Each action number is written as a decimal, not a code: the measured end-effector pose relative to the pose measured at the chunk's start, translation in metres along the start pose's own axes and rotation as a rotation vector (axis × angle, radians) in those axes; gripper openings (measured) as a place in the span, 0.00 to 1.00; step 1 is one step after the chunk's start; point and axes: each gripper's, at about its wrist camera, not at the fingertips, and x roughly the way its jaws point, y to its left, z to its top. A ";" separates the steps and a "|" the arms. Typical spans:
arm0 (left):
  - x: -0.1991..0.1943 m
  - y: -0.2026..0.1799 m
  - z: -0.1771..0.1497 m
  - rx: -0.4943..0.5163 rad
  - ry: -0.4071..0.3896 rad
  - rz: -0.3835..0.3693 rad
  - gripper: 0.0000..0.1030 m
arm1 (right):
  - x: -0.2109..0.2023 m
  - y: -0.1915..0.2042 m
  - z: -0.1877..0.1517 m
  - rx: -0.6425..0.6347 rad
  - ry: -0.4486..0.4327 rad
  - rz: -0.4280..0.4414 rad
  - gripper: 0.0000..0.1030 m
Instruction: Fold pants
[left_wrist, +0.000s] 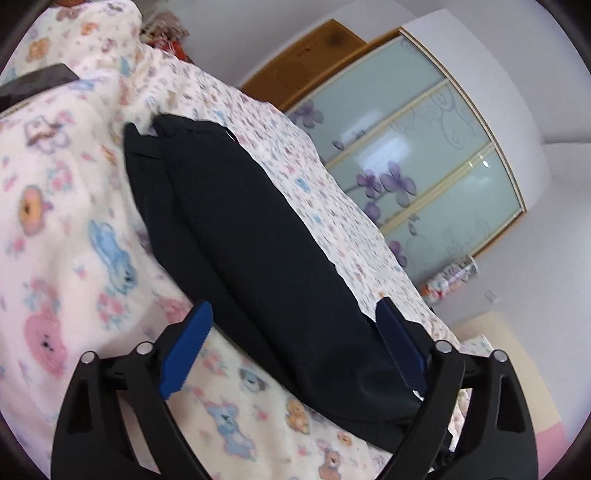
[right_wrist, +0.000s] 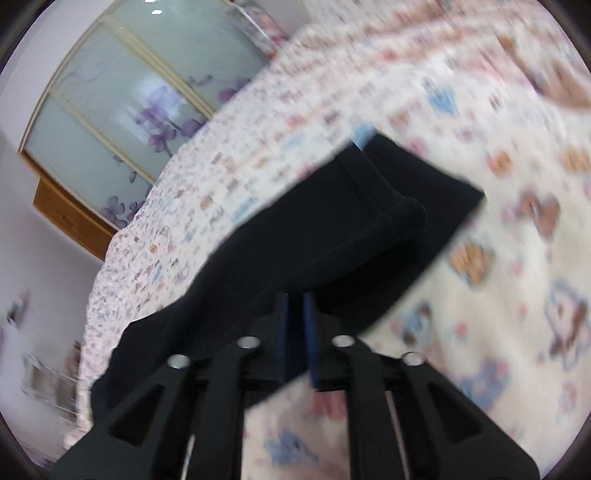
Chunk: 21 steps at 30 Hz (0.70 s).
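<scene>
Dark navy pants (left_wrist: 251, 236) lie lengthwise on a bed, the two legs side by side. My left gripper (left_wrist: 295, 314) is open, its blue fingers (left_wrist: 188, 343) set wide apart on either side of the near end of the pants, not pinching the cloth. In the right wrist view the pants (right_wrist: 332, 236) are lifted, with a rolled hem or waistband edge showing. My right gripper (right_wrist: 295, 302) is shut on the pants' edge, its blue fingers (right_wrist: 282, 332) close together with cloth between them.
The bed has a pale fleece blanket (left_wrist: 74, 221) printed with cartoon bears. A wardrobe with frosted floral sliding doors (left_wrist: 424, 155) stands beyond the bed's far edge. A dark flat object (left_wrist: 33, 85) lies on the blanket at upper left.
</scene>
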 end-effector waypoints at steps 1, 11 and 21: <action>0.001 0.000 0.000 0.005 0.006 -0.001 0.90 | -0.004 -0.003 -0.002 0.017 0.002 0.006 0.28; 0.005 0.005 -0.008 0.021 0.034 0.006 0.91 | 0.027 0.040 -0.036 0.057 0.270 0.295 0.39; 0.006 0.010 -0.007 0.016 0.038 0.020 0.92 | 0.078 0.062 -0.045 0.043 0.250 0.074 0.20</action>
